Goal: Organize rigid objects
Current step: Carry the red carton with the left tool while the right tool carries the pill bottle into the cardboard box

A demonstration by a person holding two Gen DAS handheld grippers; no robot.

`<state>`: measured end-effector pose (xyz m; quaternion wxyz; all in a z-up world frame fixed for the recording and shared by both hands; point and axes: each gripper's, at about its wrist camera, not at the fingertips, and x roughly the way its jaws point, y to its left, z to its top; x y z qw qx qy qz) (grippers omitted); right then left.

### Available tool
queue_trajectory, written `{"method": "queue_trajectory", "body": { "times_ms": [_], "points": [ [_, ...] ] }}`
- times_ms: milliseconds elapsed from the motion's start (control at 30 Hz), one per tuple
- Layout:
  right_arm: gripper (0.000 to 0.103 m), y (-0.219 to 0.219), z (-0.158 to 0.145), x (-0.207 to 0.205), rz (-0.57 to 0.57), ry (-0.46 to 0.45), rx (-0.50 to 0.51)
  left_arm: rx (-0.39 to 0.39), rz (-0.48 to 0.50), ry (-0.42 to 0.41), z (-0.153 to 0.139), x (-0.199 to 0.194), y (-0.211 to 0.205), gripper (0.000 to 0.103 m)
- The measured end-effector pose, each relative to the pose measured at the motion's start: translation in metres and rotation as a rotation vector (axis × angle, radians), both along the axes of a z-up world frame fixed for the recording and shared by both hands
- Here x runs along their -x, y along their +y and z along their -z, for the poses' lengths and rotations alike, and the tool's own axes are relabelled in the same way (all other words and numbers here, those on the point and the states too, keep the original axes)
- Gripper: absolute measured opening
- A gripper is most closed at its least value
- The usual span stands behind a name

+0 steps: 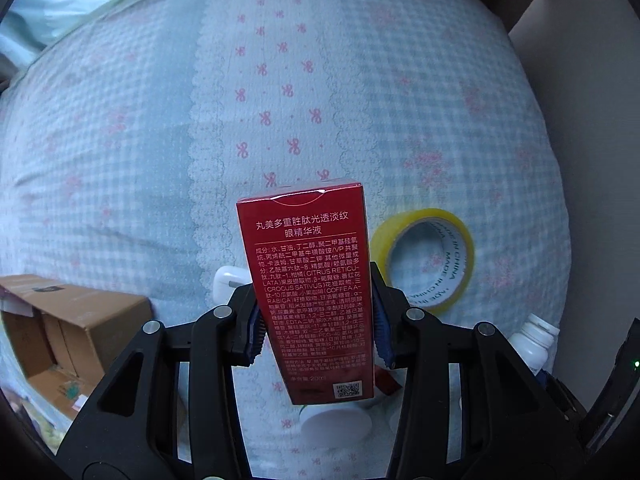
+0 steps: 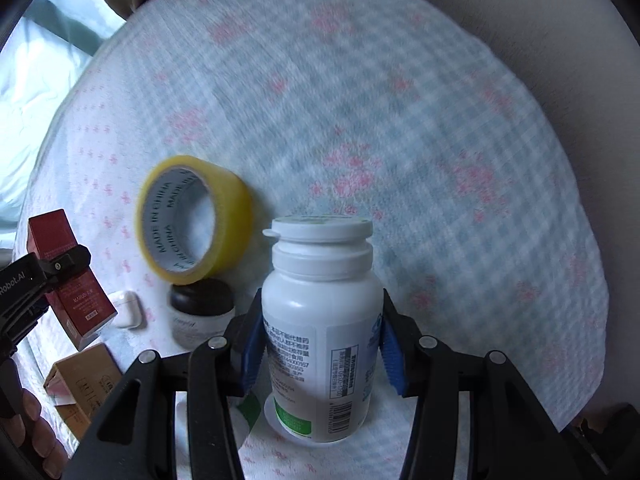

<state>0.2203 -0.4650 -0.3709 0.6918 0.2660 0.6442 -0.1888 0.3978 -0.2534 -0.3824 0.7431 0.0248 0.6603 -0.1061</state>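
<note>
Lower left of the left wrist view: an open cardboard box (image 1: 76, 320) on the bed cover (image 1: 120, 140), probably the destination. Centre: the left gripper (image 1: 318, 320) clamps the red carton (image 1: 310, 296) upright at mid-height, raised for carrying. Right wrist view, centre: the right gripper (image 2: 320, 344) grasps the white bottle (image 2: 320, 320), tape roll (image 2: 196, 224) upper left.

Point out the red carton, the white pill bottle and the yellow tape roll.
red carton (image 1: 308, 280): left wrist view, middle of the printed face.
white pill bottle (image 2: 320, 320): right wrist view, upper body above the label.
yellow tape roll (image 2: 236, 216): right wrist view, outer yellow band.
</note>
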Motion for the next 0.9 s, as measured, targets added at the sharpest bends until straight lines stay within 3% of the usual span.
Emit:
{"method": "queue_trajectory", "body": {
  "times_ms": [167,433,700,900],
  "points": [
    [0.046,-0.002,-0.069,0.015,-0.082,-0.063,0.054,0.045,0.008,-0.089,-0.074,0.026,0.006,0.039],
    [0.046,0.079,-0.149,-0.005,-0.251,-0.16,0.113,0.103,-0.016,-0.209,-0.186,0.076,0.064,0.039],
    [0.046,0.195,-0.181,-0.019,-0.385,-0.245,0.094,0.094,-0.09,-0.268,-0.233,0.109,0.178,0.039],
    [0.046,0.298,-0.181,-0.028,-0.426,-0.254,0.049,0.062,-0.11,-0.253,-0.235,0.111,0.278,0.039]
  ]
}}
